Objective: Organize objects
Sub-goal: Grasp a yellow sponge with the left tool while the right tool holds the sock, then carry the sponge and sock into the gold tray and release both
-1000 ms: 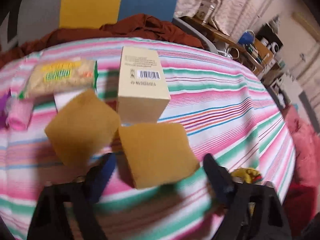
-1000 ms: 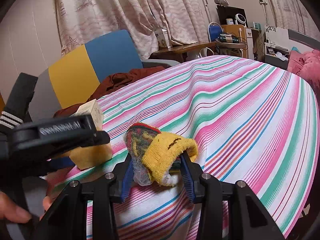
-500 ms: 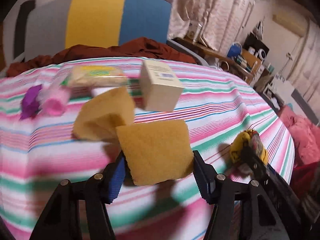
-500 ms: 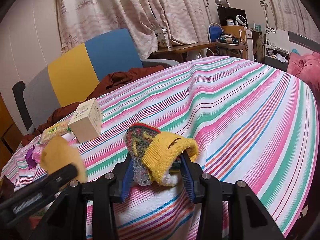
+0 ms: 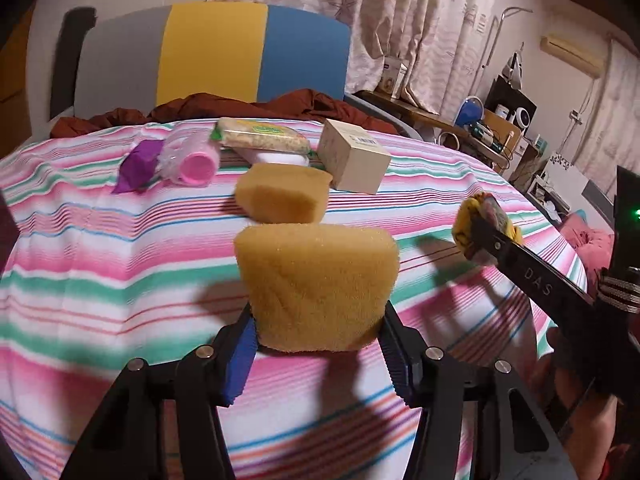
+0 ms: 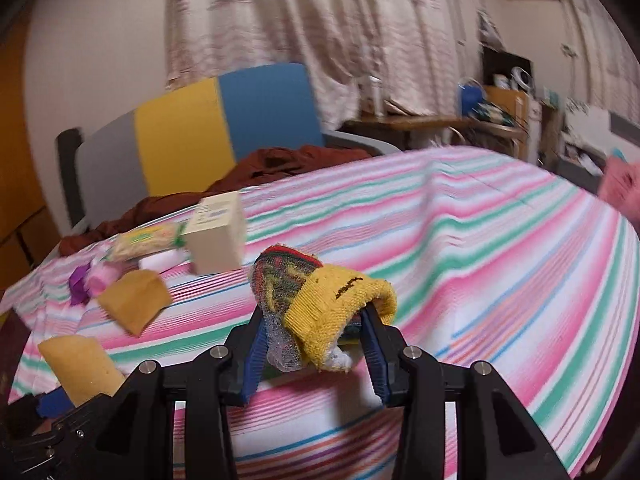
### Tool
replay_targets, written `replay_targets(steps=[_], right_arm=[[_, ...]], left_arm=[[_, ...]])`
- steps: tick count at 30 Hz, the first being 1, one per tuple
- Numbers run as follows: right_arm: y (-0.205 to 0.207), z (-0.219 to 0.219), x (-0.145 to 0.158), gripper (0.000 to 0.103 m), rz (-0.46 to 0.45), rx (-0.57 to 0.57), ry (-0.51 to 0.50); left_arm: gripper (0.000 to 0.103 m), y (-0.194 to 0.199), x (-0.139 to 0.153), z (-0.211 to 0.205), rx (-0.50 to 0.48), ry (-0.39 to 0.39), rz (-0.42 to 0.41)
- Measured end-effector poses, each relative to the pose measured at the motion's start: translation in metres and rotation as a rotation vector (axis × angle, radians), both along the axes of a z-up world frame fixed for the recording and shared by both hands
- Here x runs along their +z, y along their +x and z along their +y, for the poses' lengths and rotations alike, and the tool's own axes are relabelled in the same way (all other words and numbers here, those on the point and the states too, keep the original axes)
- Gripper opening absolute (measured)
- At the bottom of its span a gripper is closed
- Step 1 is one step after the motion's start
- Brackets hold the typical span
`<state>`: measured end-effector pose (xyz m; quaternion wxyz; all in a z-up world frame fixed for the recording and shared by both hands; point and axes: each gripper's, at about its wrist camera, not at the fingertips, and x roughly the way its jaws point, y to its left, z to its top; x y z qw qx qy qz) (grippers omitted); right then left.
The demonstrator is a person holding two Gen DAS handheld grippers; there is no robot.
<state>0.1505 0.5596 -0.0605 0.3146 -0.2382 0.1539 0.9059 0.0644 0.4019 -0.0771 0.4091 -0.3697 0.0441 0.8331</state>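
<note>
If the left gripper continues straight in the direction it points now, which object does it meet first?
Probably the second yellow sponge lying just beyond the sponge that the left gripper is closing on; depth is uncertain.

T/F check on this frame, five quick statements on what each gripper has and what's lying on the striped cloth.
1. The left gripper has a yellow sponge between its fingers, jaws closing on it. True.
2. The right gripper is empty. False: it is shut on a bundle of socks, a yellow one outermost.
3. A second sponge lies on the striped cloth. True.
4. The cardboard box stands on top of the second sponge. False: it rests on the cloth beside it.
5. A pink roll lies next to a purple wad. True.
</note>
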Motion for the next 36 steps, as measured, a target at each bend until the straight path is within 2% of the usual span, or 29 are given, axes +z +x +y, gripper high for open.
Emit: replay_targets(steps=[10,14,26,30,36], right_arm=[[-0.014,-0.011,-0.002,0.043,-0.057,0.054,0.041],[-0.018,-0.021,0.0,0.043,-0.078,0.067,0.09],[-0.03,-0.061,0.0,0.043,-0.135,0.186,0.234],[-0.029,-0.067,-0.008,0.043,-0.155,0.221,0.211],[-0.019,-0.063,-0.01,0.043,-0.143,0.168,0.153]], left_arm=[[0.057,0.007,0.002,-0.044,0.041,0.005,0.011],[0.057,0.009,0.007,-0.07,0.081,0.065,-0.054],[0.057,0.018,0.031,-0.129,0.105,0.102,-0.03],[0.057,0.02,0.04,-0.153,0.128,0.112,-0.015],[0.057,0.014,0.048,-0.191,0.185,0.126,-0.012]])
